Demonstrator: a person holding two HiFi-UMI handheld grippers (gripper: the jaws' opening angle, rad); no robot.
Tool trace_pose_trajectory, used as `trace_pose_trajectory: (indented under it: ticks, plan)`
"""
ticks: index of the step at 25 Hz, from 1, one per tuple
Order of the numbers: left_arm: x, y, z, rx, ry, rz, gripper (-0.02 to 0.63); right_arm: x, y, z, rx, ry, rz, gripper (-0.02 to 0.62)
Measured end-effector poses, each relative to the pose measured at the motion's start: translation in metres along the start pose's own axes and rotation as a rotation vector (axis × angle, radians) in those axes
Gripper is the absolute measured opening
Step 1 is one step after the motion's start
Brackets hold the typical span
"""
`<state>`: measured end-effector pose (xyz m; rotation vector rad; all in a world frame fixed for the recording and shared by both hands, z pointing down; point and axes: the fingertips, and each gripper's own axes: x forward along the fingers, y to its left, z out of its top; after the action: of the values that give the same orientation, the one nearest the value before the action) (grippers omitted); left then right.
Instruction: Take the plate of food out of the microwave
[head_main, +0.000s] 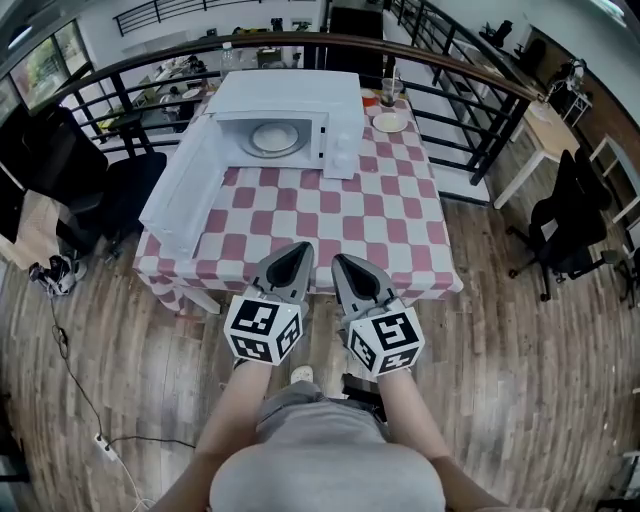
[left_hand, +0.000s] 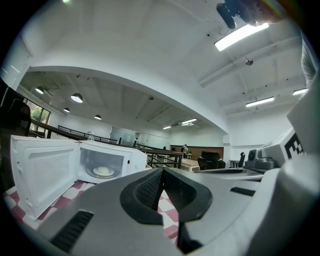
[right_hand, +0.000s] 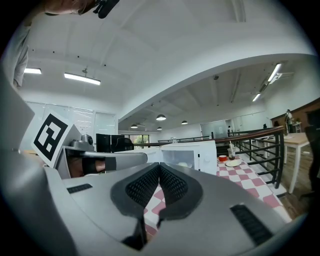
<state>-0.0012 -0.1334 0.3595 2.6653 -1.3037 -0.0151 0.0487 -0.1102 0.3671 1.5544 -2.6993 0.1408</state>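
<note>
No legible text, brand or number in any view. Only square black-and-white marker patterns appear, on the cube (head_main: 264, 328) of the left tool (head_main: 297, 252) and the cube (head_main: 386, 342) of the right tool (head_main: 343, 264).

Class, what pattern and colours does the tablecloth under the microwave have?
The tablecloth is a red-and-white check, clearest in the head view.

1. A red-and-white checked tablecloth (head_main: 380, 210) covers the table.
2. On its far right corner sits a small plate (head_main: 390, 122), with a cup (head_main: 388, 92) just beyond.
3. A dark railing (head_main: 480, 75) curves behind.
4. A black office chair (head_main: 565, 225) stands far right.
</note>
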Motion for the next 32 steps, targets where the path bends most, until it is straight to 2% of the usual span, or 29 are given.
trace_pose_trajectory:
  ticks: [16,25,32]
  plan:
    - [0.040,0.071,0.003,-0.012,0.019,-0.012,0.000,0.079,-0.010,-0.005,-0.013,0.032,-0.007,0.026]
    - [0.061,0.098,-0.004,-0.022,0.034,0.018,0.000,0.110,-0.029,-0.013,-0.007,0.051,0.001,0.026]
    - [0.089,0.126,-0.002,-0.088,0.002,0.024,0.000,0.142,-0.044,-0.019,0.004,0.059,0.020,0.026]
